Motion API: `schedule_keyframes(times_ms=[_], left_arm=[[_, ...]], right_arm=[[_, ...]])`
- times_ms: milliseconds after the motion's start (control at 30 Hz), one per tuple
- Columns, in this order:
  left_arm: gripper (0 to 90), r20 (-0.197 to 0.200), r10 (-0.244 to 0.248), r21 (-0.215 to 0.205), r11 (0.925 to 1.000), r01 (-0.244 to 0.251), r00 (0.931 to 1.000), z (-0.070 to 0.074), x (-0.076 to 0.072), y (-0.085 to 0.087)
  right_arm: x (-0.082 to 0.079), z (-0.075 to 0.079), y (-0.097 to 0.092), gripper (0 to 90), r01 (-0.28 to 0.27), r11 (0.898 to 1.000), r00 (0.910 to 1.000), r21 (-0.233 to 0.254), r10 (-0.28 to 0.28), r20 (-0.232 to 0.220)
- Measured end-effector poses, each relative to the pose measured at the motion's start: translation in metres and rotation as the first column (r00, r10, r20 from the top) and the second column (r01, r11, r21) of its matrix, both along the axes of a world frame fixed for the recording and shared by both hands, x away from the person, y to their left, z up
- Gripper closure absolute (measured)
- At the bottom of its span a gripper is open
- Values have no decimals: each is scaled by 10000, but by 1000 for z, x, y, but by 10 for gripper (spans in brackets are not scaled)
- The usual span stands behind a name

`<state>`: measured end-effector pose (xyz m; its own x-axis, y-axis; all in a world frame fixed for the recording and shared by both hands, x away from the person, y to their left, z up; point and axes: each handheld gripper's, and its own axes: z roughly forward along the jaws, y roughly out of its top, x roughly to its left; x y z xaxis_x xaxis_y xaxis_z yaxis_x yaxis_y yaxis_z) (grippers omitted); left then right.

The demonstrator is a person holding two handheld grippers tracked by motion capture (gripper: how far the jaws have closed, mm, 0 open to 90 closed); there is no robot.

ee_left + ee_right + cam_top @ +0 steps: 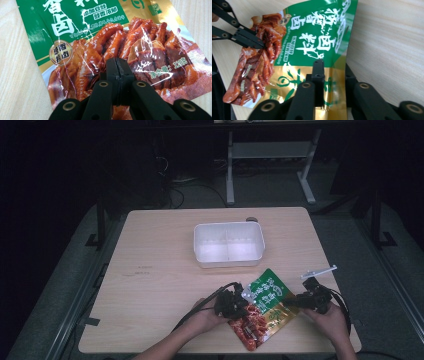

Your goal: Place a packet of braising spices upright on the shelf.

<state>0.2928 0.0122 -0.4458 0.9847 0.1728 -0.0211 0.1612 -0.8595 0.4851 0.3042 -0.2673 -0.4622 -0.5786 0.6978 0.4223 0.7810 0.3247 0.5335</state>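
1. Nearest the camera in the high view, two forearms are seen entering from the bottom edge, each hand carrying a gripper at the near edge of the table (150,270)
2. The left gripper (239,303) is shown clamped tight on the snack pouch (262,307); in the left gripper view its jaws are pressed together on the printed red part of the pouch (140,50)
3. The pouch is lying flat on the wood between the two hands, green and gold end pointing away, red end toward the person
4. The right gripper (295,303) is placed over the gold side edge; in the right gripper view (332,72) one jaw is seen on top of the foil and the other beyond the edge, and whether the foil is already pinched cannot be told
5. The step in hand is judged to be taking a two-sided hold for tearing or lifting; a firm right-side pinch is called for next
6. Farther off, a white two-compartment container (228,243) is standing well apart, mid-table; a small white bracket (318,271) lies near the right hand, and nothing is blocking the way
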Motion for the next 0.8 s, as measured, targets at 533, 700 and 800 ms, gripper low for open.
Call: schedule_keyframes(times_ms=[533,700,800], left_arm=[[778,229,350,-271,9990,-344,9991,12,-6,30],[746,263,619,-362,9975,-609,9977,15,-5,49],[732,294,802,-391,9961,-790,9963,16,-4,61]], right_arm=[[0,-4,-6,896,152,9993,9997,356,-145,-199],[-1,-4,-7,896,176,9988,9996,452,-166,-215],[-1,-4,-8,896,201,9986,9996,481,-190,-223]])
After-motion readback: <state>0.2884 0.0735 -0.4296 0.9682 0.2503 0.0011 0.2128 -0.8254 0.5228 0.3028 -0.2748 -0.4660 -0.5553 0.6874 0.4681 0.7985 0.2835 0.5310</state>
